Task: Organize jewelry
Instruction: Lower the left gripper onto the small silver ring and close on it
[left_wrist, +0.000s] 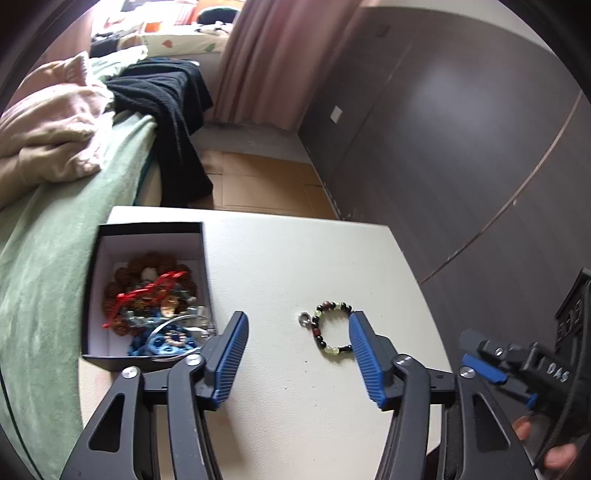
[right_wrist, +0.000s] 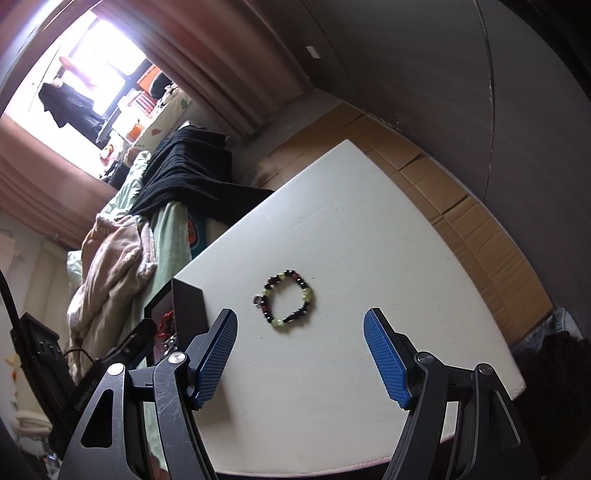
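Note:
A bead bracelet (left_wrist: 328, 326) of dark, red and pale green beads with a small metal ring lies on the white table (left_wrist: 295, 266). It also shows in the right wrist view (right_wrist: 286, 300). A black box (left_wrist: 147, 291) with a white lining holds several pieces of jewelry, among them brown beads, a red cord and blue pieces. My left gripper (left_wrist: 299, 319) is open and empty above the table, its right finger just beside the bracelet. My right gripper (right_wrist: 300, 317) is open and empty, with the bracelet a little beyond its fingertips. The box edge (right_wrist: 188, 306) shows at its left.
A bed with a green blanket (left_wrist: 66, 236), a pink cover and a black garment (left_wrist: 173, 110) stands left of the table. Cardboard (left_wrist: 258, 184) covers the floor beyond it. A dark wall panel (left_wrist: 461, 140) runs along the right. The right gripper's body (left_wrist: 535, 365) shows at the right edge.

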